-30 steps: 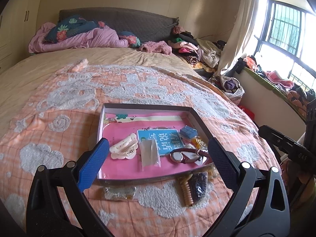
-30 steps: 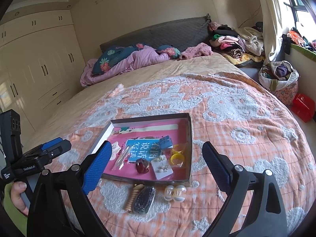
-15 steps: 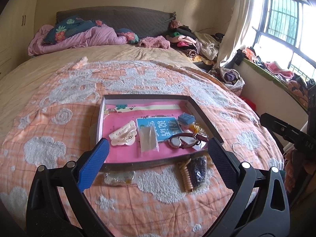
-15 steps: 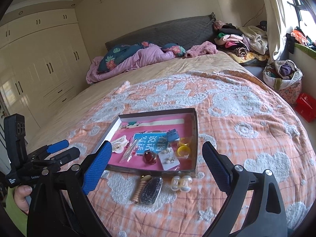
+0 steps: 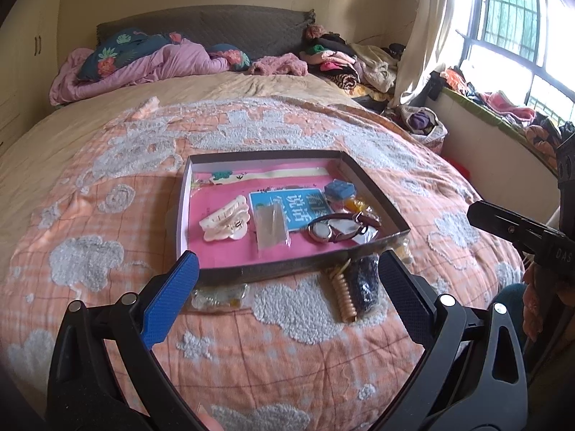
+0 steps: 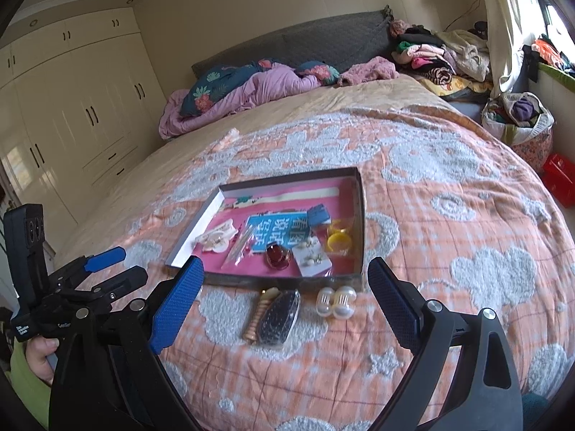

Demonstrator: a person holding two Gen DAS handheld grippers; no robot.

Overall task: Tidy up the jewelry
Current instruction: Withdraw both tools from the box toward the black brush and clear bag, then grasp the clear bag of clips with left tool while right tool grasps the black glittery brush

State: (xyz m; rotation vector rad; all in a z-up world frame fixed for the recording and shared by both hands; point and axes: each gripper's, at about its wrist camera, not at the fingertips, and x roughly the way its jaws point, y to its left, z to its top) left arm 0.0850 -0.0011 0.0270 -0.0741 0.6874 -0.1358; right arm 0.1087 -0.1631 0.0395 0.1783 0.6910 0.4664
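on the orange bedspread my left gripper and right gripper both hover spread wide and empty, short of the shallow box. i judge the pearl clip, just outside the box's near wall, the easiest pick: come down square over it, close gently, it looks likely to roll. beside it lie a dark sequinned clip and a small clear bag. the box wall needs clearing.

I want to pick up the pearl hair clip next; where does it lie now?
In the right wrist view the pearl hair clip lies on the bedspread just outside the tray's near wall, right of the dark beaded clip.
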